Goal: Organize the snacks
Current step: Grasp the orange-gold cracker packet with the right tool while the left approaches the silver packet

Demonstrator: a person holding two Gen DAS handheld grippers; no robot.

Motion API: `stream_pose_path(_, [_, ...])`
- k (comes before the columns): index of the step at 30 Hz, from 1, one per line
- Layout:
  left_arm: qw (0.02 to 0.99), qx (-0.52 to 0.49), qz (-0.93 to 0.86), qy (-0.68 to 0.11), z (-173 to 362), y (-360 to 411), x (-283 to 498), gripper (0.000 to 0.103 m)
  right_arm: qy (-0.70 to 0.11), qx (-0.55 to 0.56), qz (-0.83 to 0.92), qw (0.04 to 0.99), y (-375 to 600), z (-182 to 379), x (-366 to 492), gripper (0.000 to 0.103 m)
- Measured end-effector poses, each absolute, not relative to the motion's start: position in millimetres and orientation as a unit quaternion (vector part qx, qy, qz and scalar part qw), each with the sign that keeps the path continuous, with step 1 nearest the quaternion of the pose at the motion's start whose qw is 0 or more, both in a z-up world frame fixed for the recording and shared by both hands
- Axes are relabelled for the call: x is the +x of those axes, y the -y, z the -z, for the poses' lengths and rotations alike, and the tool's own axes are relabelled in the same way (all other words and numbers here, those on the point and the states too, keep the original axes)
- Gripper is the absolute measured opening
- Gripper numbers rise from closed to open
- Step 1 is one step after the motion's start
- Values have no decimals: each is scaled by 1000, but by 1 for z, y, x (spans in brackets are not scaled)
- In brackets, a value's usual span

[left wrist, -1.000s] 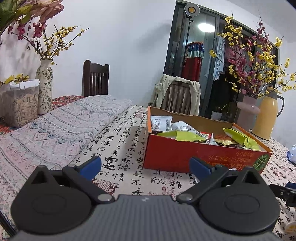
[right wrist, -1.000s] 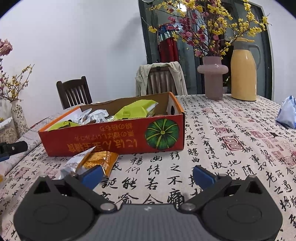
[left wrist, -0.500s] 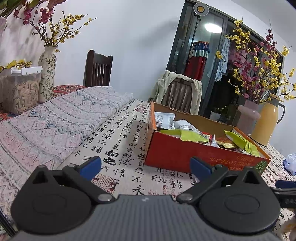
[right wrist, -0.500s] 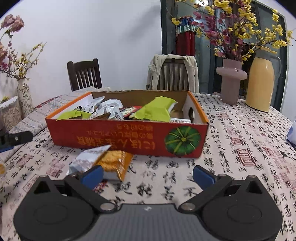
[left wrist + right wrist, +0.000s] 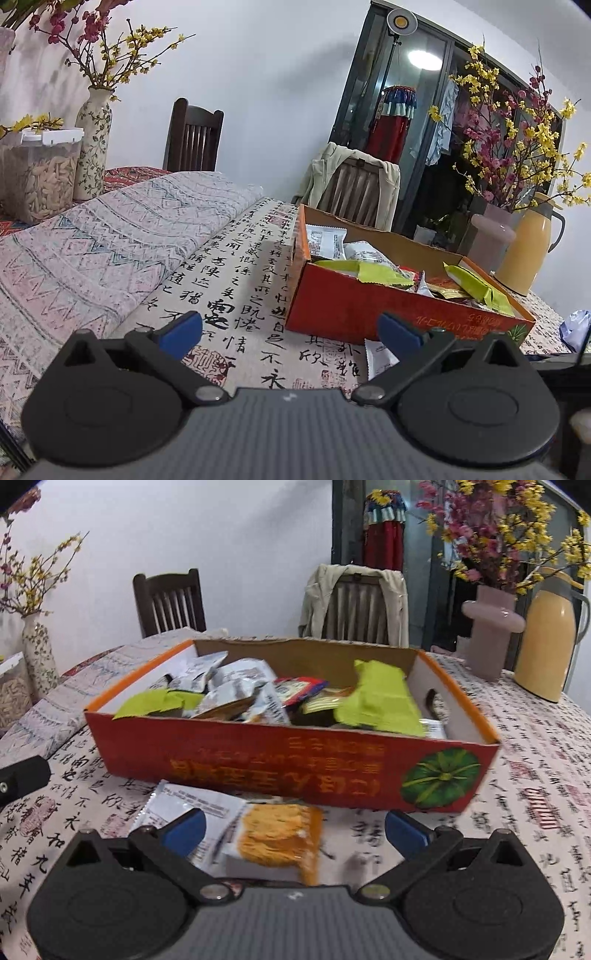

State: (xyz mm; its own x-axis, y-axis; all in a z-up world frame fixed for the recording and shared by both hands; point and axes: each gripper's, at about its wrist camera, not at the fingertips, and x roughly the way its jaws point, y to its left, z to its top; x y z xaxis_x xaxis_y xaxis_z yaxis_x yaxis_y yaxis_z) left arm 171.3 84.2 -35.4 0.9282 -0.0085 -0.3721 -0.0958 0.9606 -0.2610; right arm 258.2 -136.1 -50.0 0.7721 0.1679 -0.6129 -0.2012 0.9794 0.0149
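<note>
Now nearer, the crinkly foil snack packet (image 5: pixel 236 834) lies before the cardboard box (image 5: pixel 295 771); both hand-held grippers, right (image 5: pixel 294 829) and left (image 5: pixel 290 330), gape empty.

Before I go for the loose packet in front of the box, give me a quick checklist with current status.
1. Right gripper open, fingers empty: ok.
2. Loose snack packet lying flat on the tablecloth between the right fingers: ok.
3. Packet free of the red box: cannot tell; its far edge lies right at the box's front wall.
4. Room in the box: ok; snacks sit piled, gap near the right end.
5. Left gripper open, empty, off to the left of the packet: ok.
6. Image sharpness: not ok; right wrist view is motion-blurred.
</note>
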Motion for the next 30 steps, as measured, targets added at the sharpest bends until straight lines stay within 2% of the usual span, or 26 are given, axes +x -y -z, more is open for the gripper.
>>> stream_pose_path(30, [972, -156, -9, -174, 35, -89, 165, 103, -353, -12, -60, 934, 143, 70, 274, 103])
